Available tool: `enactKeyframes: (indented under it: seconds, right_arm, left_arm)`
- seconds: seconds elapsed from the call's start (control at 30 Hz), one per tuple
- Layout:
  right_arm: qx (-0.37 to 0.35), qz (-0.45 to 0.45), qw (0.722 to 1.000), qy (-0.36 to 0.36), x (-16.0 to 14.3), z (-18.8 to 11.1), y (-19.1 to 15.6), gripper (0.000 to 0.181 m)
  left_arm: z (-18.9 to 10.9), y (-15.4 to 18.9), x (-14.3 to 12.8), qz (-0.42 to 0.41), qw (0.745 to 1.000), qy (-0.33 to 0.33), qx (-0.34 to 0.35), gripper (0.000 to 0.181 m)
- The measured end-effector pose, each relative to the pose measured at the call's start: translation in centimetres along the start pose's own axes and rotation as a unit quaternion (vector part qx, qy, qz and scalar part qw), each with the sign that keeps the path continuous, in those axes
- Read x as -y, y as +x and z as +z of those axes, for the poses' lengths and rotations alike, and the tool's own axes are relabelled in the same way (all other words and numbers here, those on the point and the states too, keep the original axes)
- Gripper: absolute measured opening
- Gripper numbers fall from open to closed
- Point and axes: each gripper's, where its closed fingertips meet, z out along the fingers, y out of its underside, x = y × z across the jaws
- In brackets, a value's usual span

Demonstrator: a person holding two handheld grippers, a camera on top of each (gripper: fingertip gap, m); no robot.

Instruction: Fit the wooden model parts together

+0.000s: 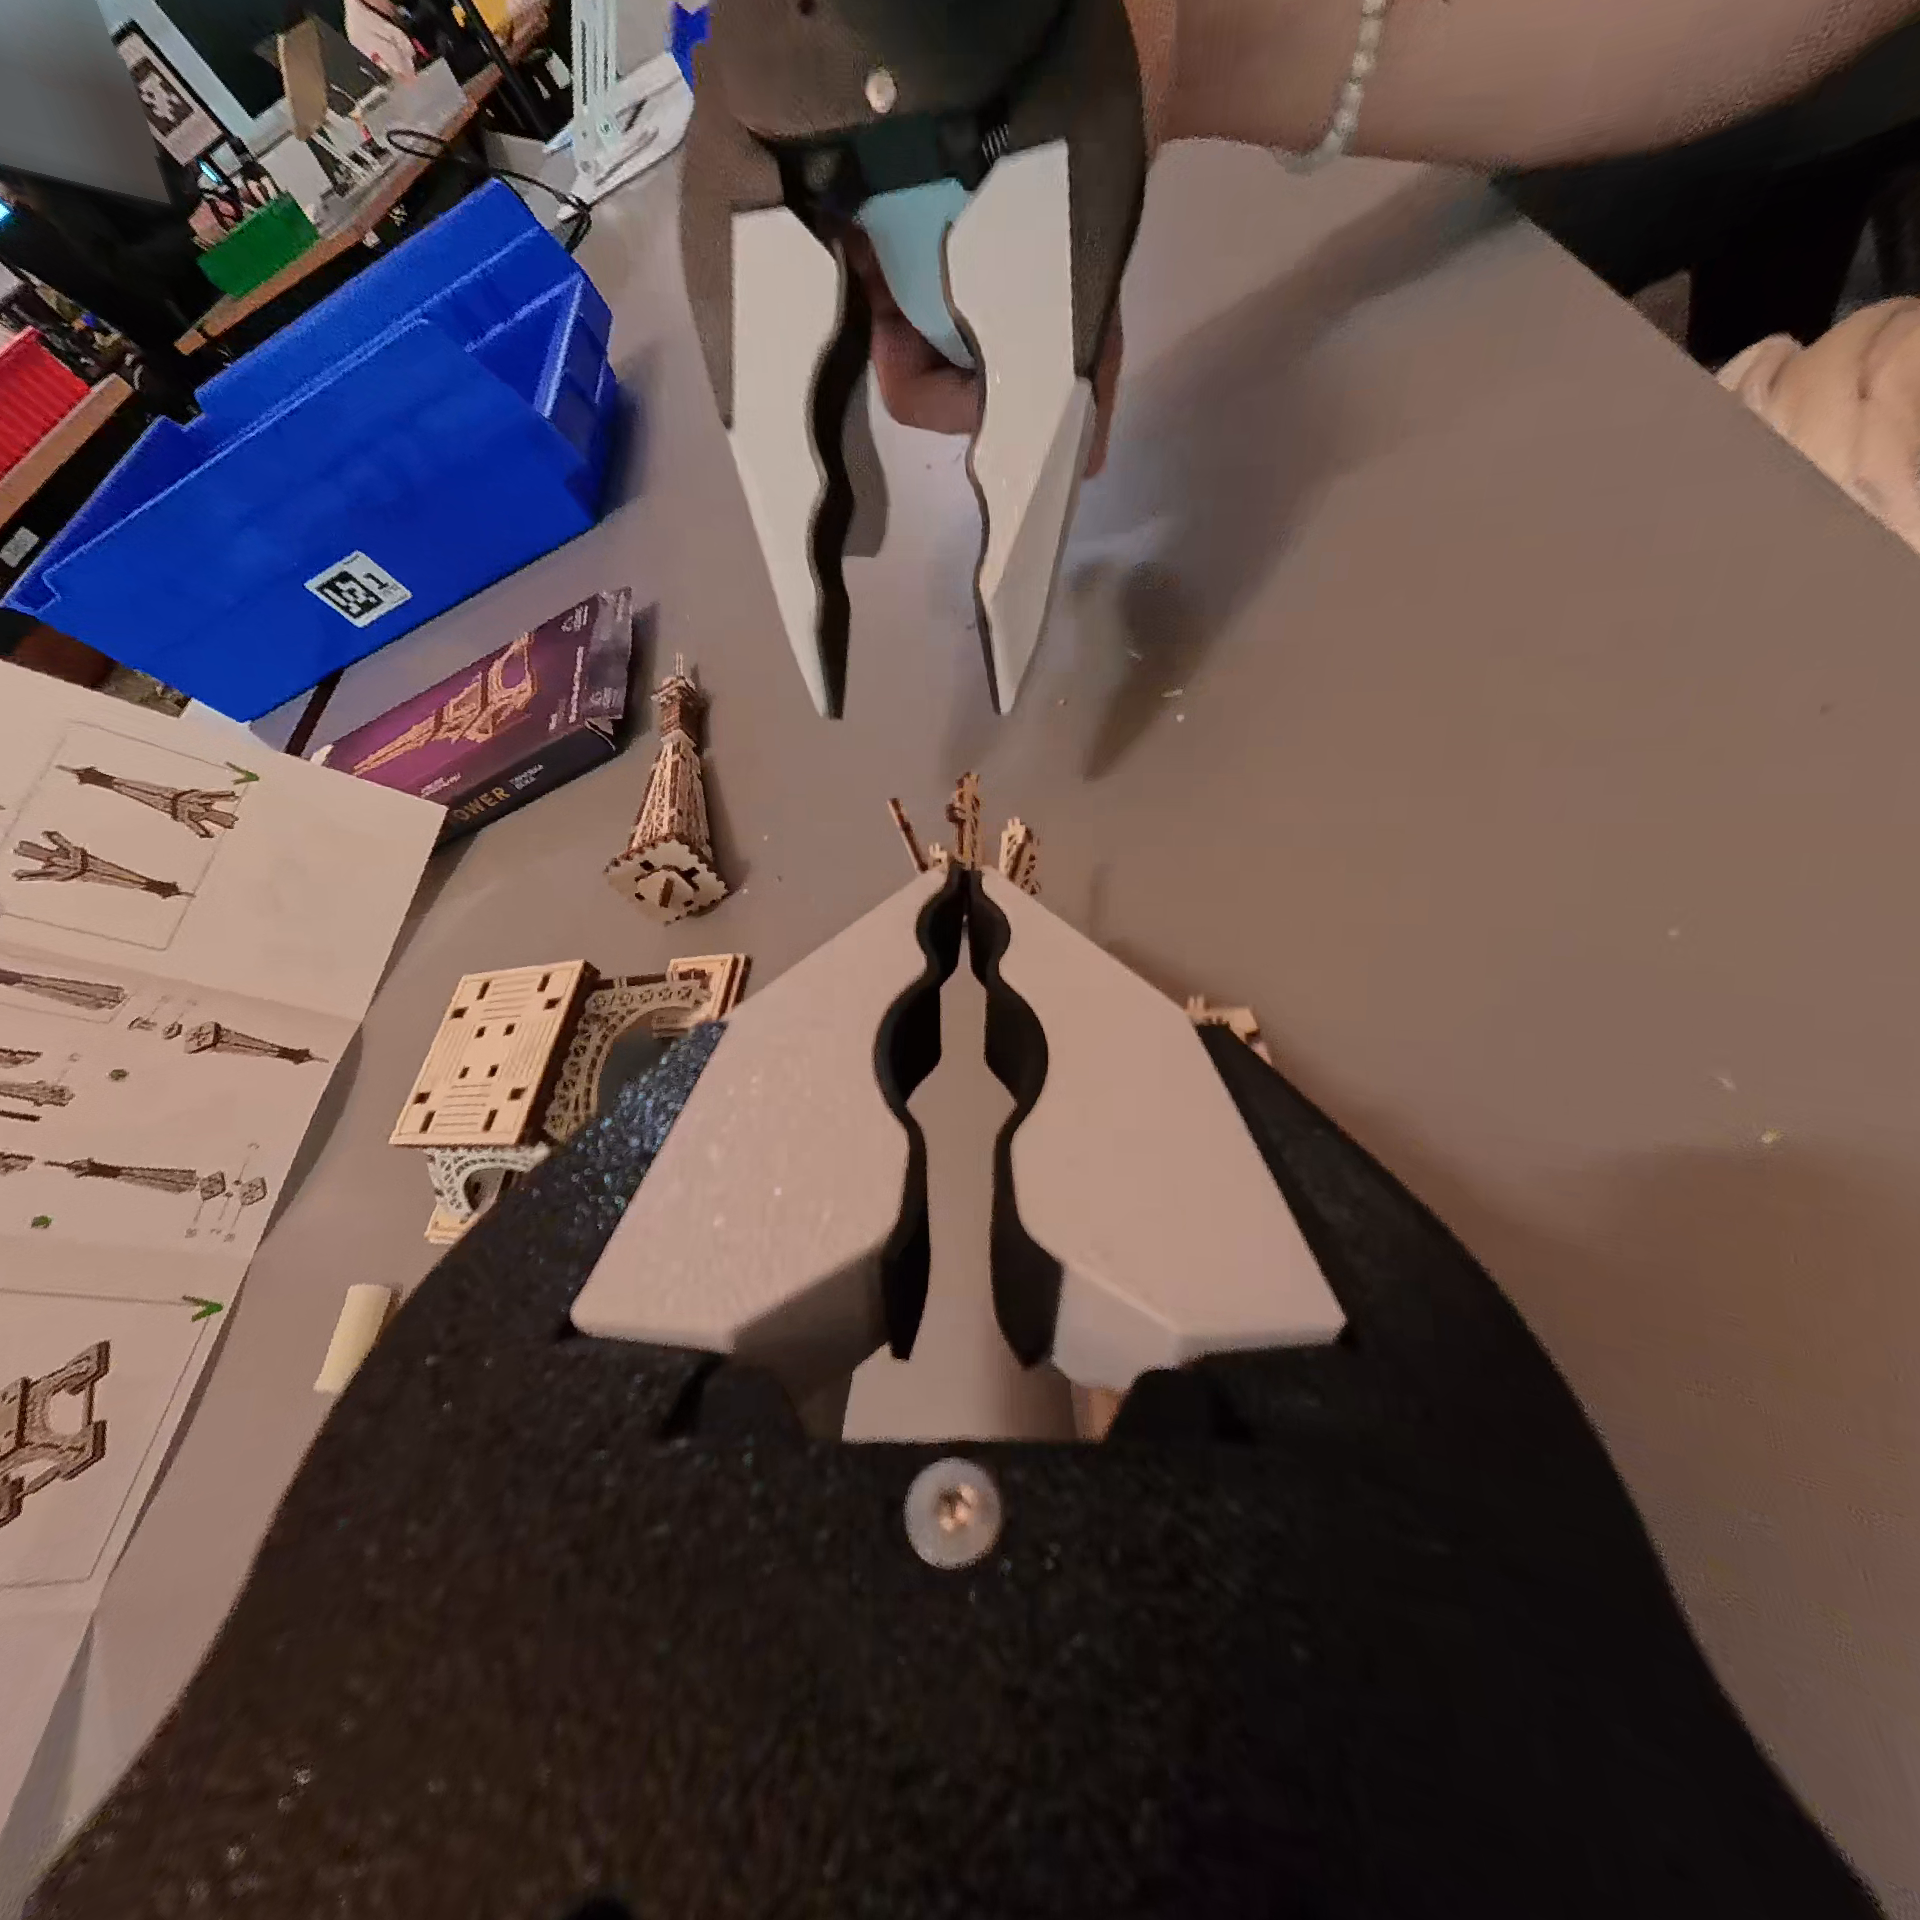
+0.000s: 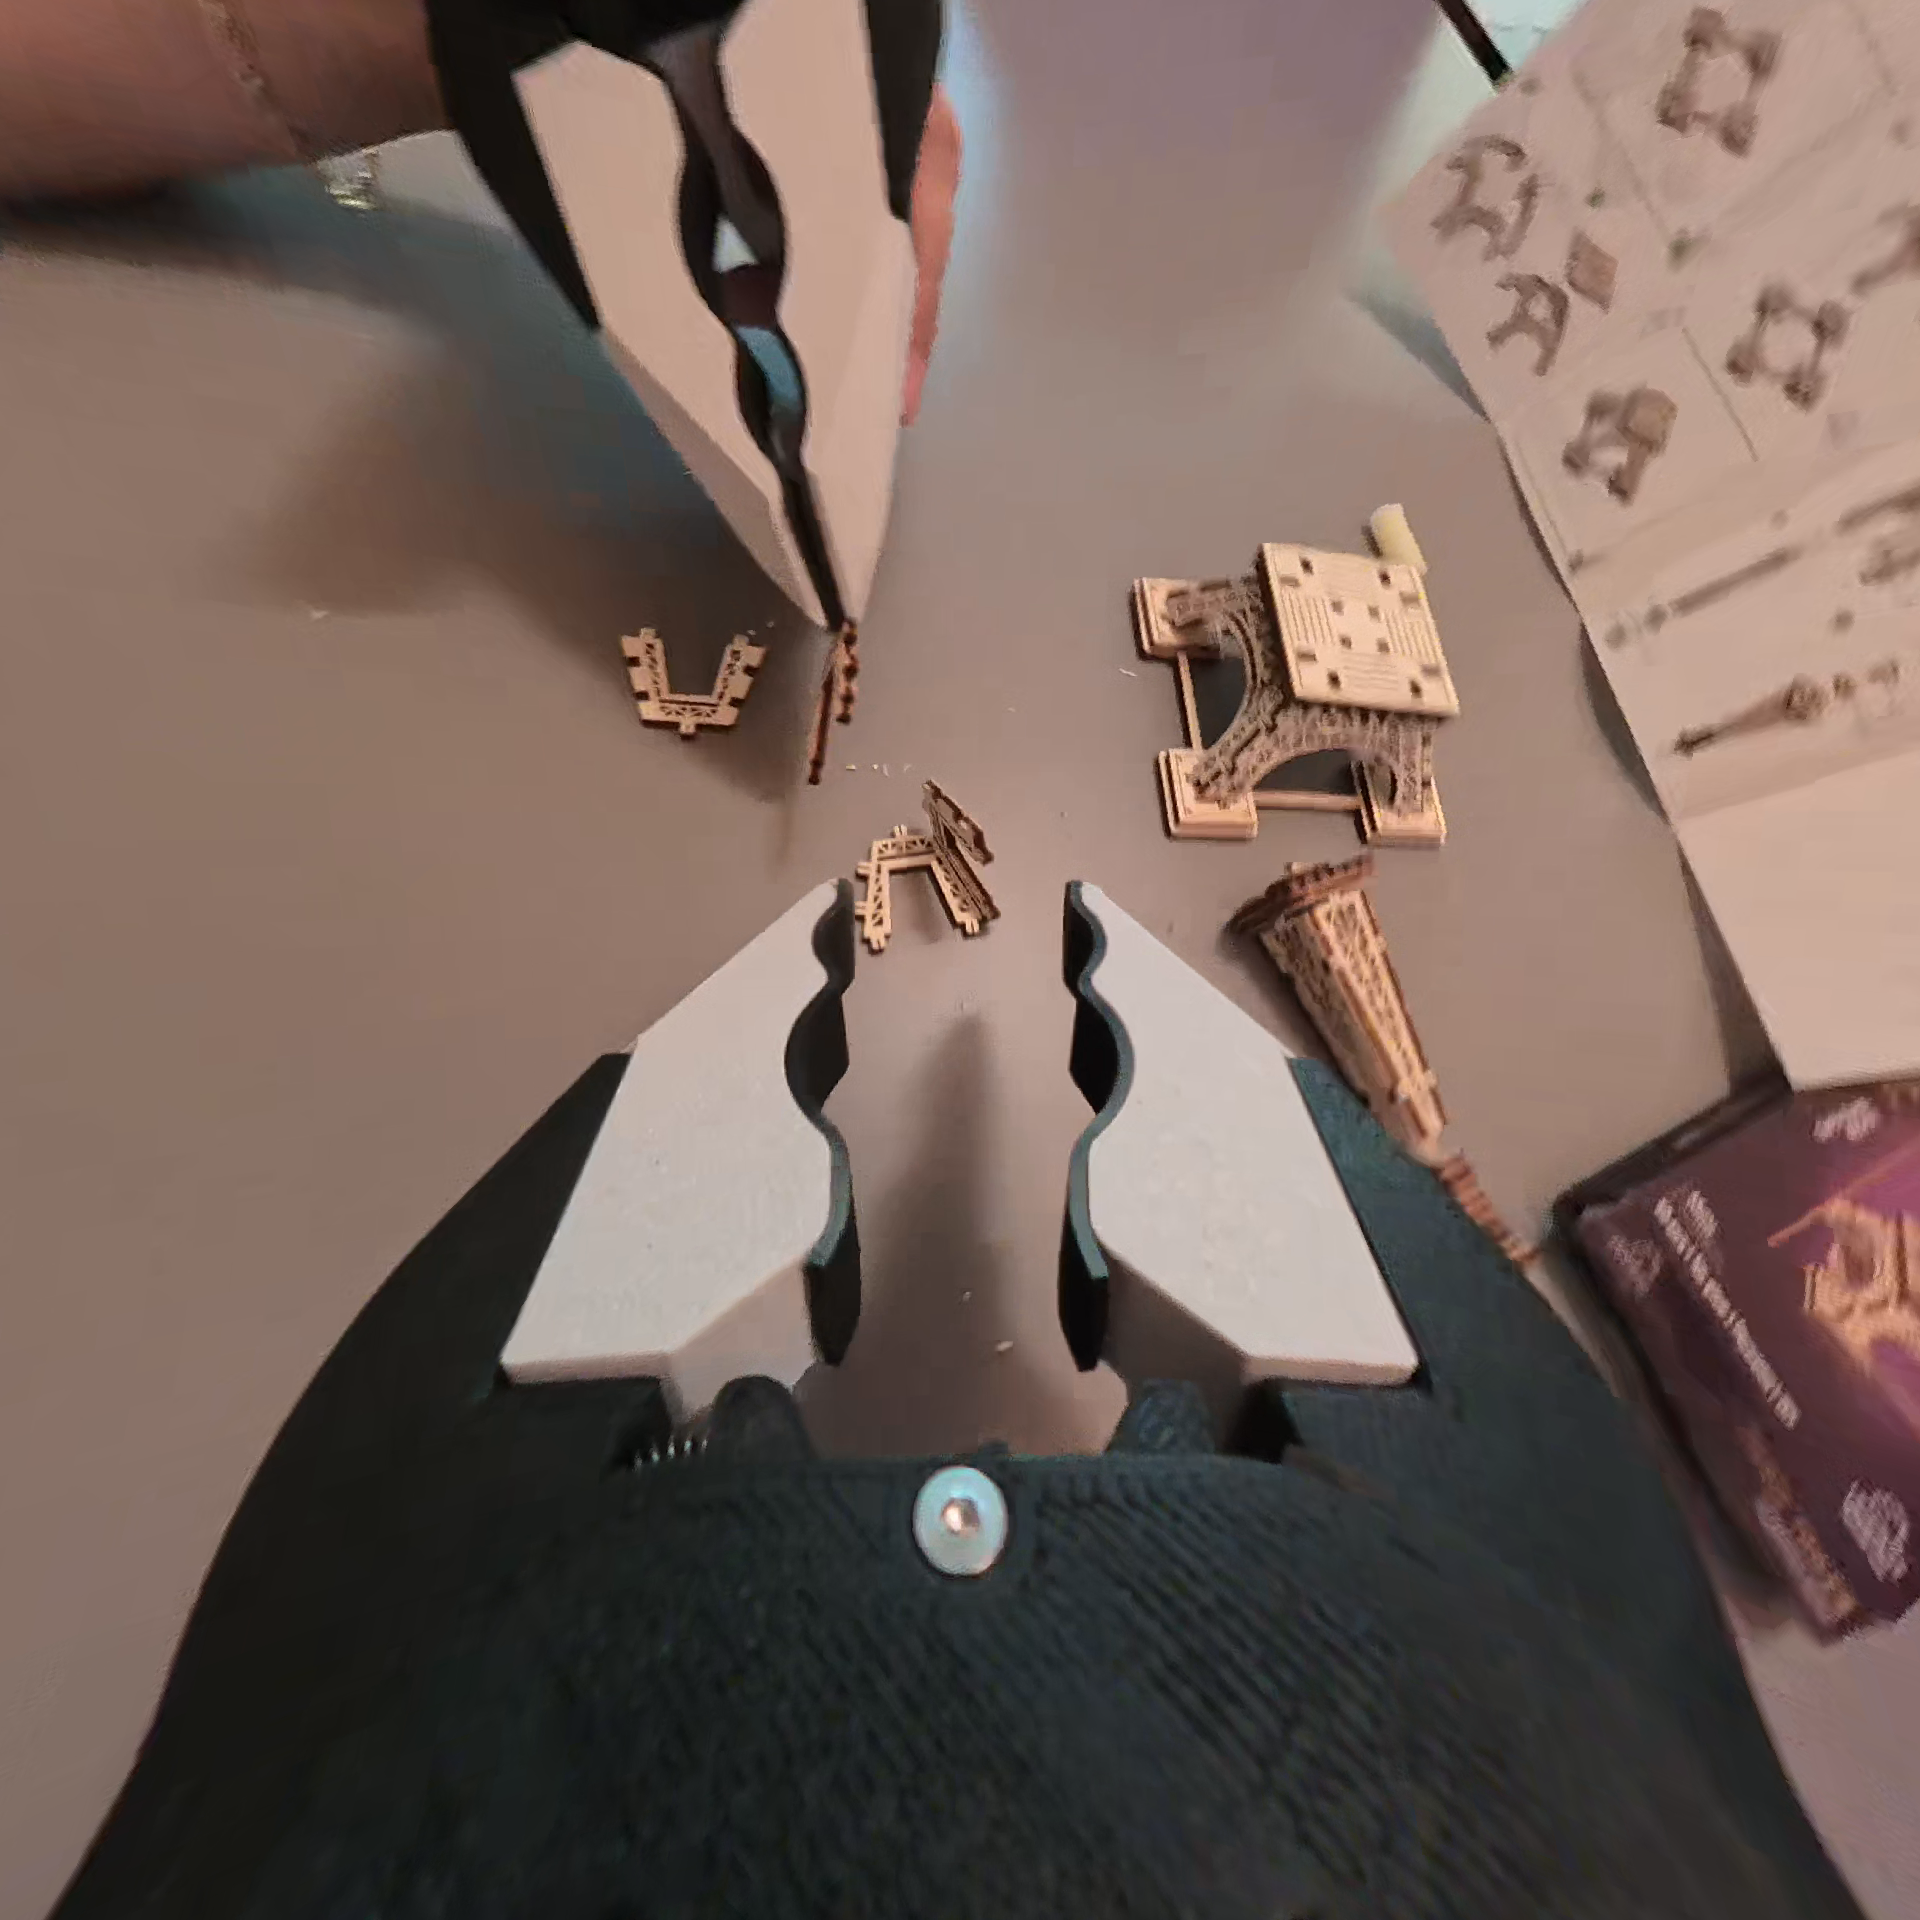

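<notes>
My left gripper (image 1: pixel 964 883) is shut on a thin flat wooden strut (image 1: pixel 967 816) that sticks out past its tips. In the right wrist view the left gripper (image 2: pixel 836 615) holds that strut (image 2: pixel 831 707) on edge just above the grey table. A U-shaped wooden piece (image 2: pixel 691 686) lies flat beside it. A small joined wooden frame (image 2: pixel 925 862) lies just ahead of my right gripper (image 2: pixel 956 899), which is open and empty. In the left wrist view the right gripper (image 1: pixel 916 709) points down at the table, open.
A wooden tower base (image 2: pixel 1299 686) and tower spire (image 2: pixel 1351 1018) lie to the right; both also show in the left wrist view, base (image 1: pixel 509 1049) and spire (image 1: pixel 673 810). Instruction sheets (image 1: pixel 156 1039), a purple box (image 1: pixel 488 727) and a blue bin (image 1: pixel 343 468) lie nearby. A small pale cylinder (image 1: pixel 353 1335) sits by the sheets. Tip to tip, the grippers are about 6 cm apart. Between my left fingertips and the U-shaped wooden piece (image 2: pixel 691 686) there is roughly 6 cm.
</notes>
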Motion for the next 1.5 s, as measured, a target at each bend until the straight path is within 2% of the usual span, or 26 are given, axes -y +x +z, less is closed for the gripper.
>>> enactKeyframes:
  seconds: [0.17,0.37,0.53,0.9,1.03,1.17,1.5]
  right_arm:
    - [-0.016,0.043,0.998,-0.035,-2.1,0.6,-0.8,0.038]
    - [0.013,0.080,0.997,-0.014,-2.0,1.7,-1.4,0.042]
    - [0.005,0.080,0.996,-0.027,-2.7,2.4,-1.4,0.041]
    - [0.025,0.068,0.997,-0.034,-2.7,2.8,-1.7,0.019]
    - [0.026,0.070,0.997,-0.034,-2.6,2.9,-1.6,0.018]
    - [0.038,0.064,0.997,-0.034,-2.5,3.0,-1.9,0.006]
    - [0.043,0.068,0.996,-0.033,-2.5,3.0,-1.9,0.005]
  left_arm:
    - [1.1,0.4,0.2,0.000,1.000,-0.021,0.014,0.000]
    - [2.6,0.2,-0.1,0.016,0.998,-0.046,0.025,0.000]
    - [3.2,0.0,-0.3,0.021,0.998,-0.043,0.029,0.000]
    - [3.9,-0.1,-0.7,0.046,0.997,-0.050,0.034,0.000]
    - [3.7,0.2,-0.8,0.049,0.997,-0.049,0.026,0.000]
    - [3.5,0.0,-1.9,0.055,0.995,-0.079,0.033,0.000]
    - [3.6,0.0,-1.8,0.055,0.995,-0.078,0.033,0.000]
